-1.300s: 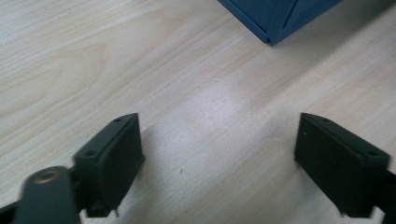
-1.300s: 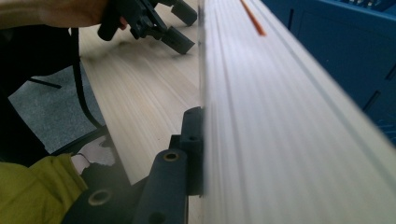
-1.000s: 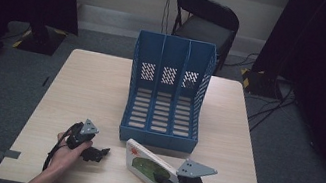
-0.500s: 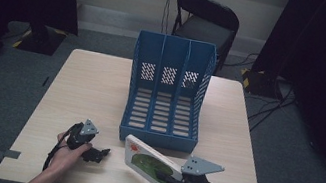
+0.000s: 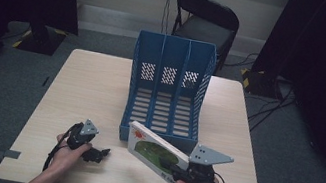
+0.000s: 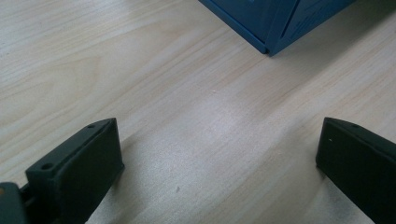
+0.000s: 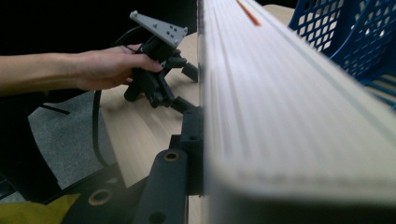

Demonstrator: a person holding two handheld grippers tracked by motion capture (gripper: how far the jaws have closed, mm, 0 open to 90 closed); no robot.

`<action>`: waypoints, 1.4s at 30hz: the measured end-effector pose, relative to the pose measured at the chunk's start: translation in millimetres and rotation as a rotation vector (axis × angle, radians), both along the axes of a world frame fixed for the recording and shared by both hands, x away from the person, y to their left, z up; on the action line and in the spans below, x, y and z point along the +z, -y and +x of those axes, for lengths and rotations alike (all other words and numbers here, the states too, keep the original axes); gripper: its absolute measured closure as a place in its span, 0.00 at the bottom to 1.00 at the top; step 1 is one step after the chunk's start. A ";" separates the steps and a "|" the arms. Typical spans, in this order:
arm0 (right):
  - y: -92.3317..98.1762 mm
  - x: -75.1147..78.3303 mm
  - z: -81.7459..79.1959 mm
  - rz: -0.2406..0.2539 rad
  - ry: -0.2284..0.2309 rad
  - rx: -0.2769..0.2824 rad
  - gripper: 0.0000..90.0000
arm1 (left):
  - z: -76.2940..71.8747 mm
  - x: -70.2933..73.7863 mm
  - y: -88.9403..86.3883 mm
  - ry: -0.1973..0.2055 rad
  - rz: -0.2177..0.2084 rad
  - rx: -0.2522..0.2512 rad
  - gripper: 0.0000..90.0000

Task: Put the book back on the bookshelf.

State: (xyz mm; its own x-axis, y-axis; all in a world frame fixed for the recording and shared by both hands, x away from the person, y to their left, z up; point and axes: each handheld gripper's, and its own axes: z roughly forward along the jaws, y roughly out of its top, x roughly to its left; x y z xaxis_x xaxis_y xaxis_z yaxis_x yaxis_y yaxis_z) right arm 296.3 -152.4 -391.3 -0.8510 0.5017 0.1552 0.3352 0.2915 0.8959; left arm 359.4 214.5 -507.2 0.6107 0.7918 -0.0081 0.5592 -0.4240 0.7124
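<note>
Book point(image 5: 156, 152): clamped in right tool point(image 5: 173, 168), tilted above the surface point(image 5: 96, 85), just in front of blue file rack point(image 5: 167, 92). Left tool point(image 5: 98, 153): released, idle on surface. Step: carrying. Next, probably: stand book upright, slot into a compartment.

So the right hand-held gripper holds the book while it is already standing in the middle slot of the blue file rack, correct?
Not quite. The right hand-held gripper does hold the book, but the book is in front of the blue file rack, tilted above the table, not in a slot. The high view shows it.
</note>
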 end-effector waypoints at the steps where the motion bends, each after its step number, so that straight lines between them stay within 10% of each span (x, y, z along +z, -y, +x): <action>1: 0.2 3.0 1.3 0.000 0.008 -0.006 0.85 | 0.0 0.0 0.0 0.000 0.000 0.000 0.00; 16: 11.6 23.3 21.1 -0.010 0.052 -0.090 0.85 | 0.0 0.1 0.4 0.000 0.002 0.004 0.00; 42: 43.3 35.8 52.9 -0.006 0.048 -0.412 0.85 | 0.0 0.1 0.4 0.000 0.000 0.004 0.00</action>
